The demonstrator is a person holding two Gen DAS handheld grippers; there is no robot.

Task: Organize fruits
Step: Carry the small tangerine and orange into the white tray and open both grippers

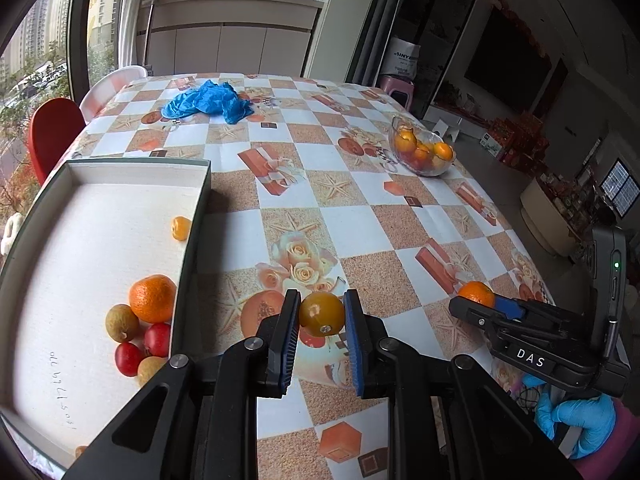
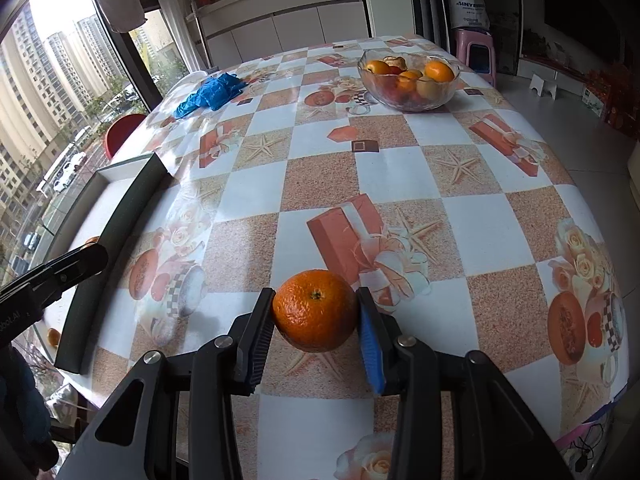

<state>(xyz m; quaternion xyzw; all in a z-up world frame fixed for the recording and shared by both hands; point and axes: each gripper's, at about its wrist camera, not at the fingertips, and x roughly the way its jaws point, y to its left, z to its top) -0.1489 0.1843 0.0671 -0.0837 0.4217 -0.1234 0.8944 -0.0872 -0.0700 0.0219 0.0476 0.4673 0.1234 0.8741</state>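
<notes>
Jaws of your left gripper (image 1: 322, 314) pinch a small yellow fruit (image 1: 321, 314) (off the tablecloth (image 1: 360, 208)), white tray (image 1: 196, 216) left of them holding a mandarin (image 1: 152, 298) and small fruits. Your right gripper (image 2: 316, 316) clamps an orange (image 2: 315, 310) between both pads; glass bowl (image 2: 408, 80) sits well ahead of those jaws.
</notes>
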